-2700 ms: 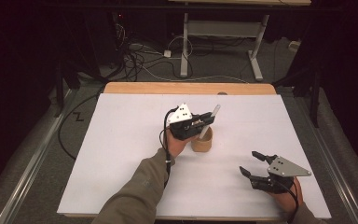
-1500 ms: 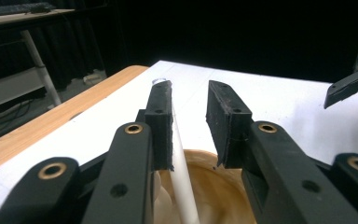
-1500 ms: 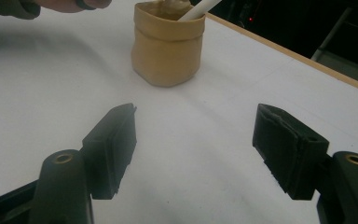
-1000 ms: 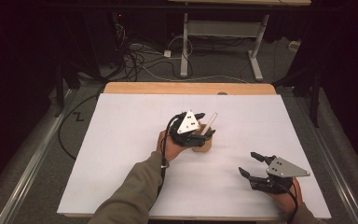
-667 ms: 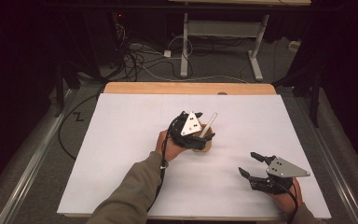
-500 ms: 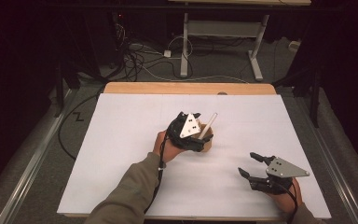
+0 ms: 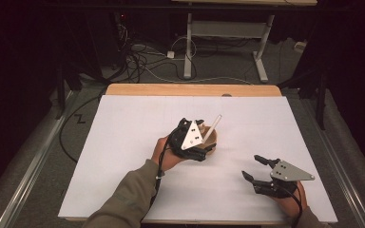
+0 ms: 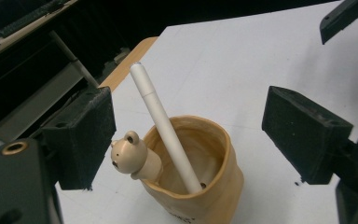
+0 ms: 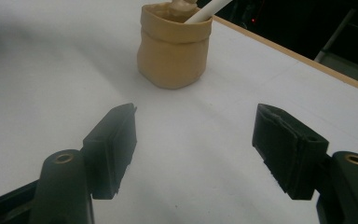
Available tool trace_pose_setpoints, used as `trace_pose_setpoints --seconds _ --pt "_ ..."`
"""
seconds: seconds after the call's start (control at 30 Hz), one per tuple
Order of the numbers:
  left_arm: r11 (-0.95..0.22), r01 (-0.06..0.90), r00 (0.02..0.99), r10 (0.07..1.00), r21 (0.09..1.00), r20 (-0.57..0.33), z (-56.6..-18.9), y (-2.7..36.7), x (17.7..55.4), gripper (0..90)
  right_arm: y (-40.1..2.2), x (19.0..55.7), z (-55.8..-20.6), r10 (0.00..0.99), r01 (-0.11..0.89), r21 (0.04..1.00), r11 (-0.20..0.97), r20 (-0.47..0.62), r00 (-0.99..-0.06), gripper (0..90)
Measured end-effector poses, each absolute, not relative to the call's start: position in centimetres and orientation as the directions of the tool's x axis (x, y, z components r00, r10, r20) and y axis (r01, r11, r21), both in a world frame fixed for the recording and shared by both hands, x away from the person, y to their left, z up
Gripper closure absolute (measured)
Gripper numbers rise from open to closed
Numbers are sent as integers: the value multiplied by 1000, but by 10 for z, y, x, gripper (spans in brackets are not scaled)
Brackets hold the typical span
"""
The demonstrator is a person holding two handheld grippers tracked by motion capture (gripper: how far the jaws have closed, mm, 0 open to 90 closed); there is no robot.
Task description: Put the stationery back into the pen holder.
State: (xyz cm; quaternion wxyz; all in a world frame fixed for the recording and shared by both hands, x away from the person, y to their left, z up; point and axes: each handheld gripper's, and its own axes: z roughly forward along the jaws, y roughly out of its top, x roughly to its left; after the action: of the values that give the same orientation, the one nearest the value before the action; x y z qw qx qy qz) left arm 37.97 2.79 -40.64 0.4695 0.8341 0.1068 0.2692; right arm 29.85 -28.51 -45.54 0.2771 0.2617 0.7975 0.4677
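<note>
White pen (image 8: 165,128) in tan pot (image 8: 200,186), bear figure (image 8: 131,156) alongside

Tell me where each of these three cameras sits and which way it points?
High view: above the near table edge, looking forward and down on the white table; both forearms, left gripper, right gripper.
Left gripper view: on that gripper, looking down between its open jaws at the tan cup holding a white pen.
Right gripper view: low over the table, open jaws, facing the cup.
All three share cup and pen.
</note>
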Motion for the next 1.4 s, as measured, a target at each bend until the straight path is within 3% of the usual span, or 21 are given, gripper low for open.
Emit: trace_pose_setpoints --seconds 1.4 --pt "-566 -141 796 424 812 433 -407 63 333 164 -280 294 -453 680 147 893 425 -207 -704 279"
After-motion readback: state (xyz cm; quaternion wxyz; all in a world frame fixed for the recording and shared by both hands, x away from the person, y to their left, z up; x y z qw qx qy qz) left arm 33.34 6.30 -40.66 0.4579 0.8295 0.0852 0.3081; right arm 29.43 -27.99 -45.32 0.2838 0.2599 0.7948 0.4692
